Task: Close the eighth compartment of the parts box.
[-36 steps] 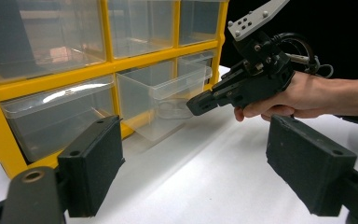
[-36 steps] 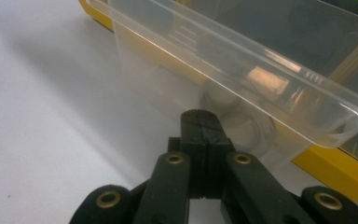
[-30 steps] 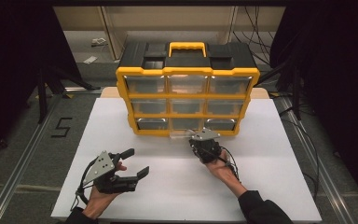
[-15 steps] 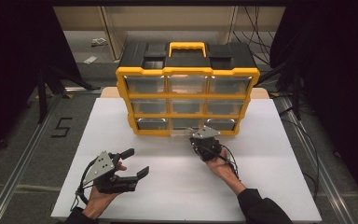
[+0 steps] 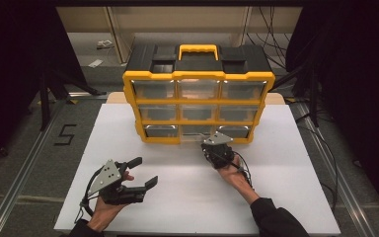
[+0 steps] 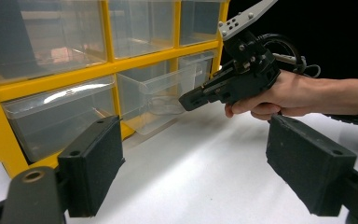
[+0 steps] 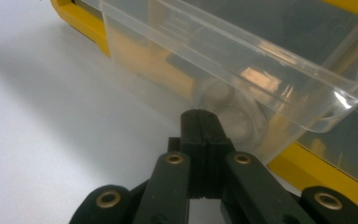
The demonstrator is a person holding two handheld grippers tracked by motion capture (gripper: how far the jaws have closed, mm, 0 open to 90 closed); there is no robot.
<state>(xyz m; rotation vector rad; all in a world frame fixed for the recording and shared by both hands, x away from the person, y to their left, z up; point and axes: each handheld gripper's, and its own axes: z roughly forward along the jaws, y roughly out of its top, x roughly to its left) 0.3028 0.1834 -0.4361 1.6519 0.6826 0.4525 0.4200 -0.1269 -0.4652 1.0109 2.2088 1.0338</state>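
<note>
The yellow drawer cabinet (image 5: 198, 94) stands upright at the far middle of the white table (image 5: 286, 197), its clear drawers facing the person. The bottom-middle drawer (image 6: 161, 100) is pulled part-way out of its bay; its front wall projects toward the person beyond the cabinet face, while the drawers on either side sit flush.

The right gripper (image 5: 208, 144) is at that drawer. Its jaws are pressed together, pad against pad, with nothing between them. In the right gripper view the closed tip (image 7: 200, 122) sits at the lower front of the drawer, by the round finger pull moulded into the clear wall; whether it touches the plastic cannot be told. The drawer's long axis, its line of travel, runs front to back into the cabinet, and the gripper points along roughly that same line, from the person's side.

The left gripper (image 5: 140, 174) is held near the table's front left, well apart from the cabinet, jaws spread wide and empty.

Assessment: the right hand is the nearer and the only one placed to act. The drawer lies straight ahead of its closed tip, so the next move probably runs along the slide axis, pushing in or hooking the pull to draw out. An off-axis push risks skewing the drawer in its bay
</note>
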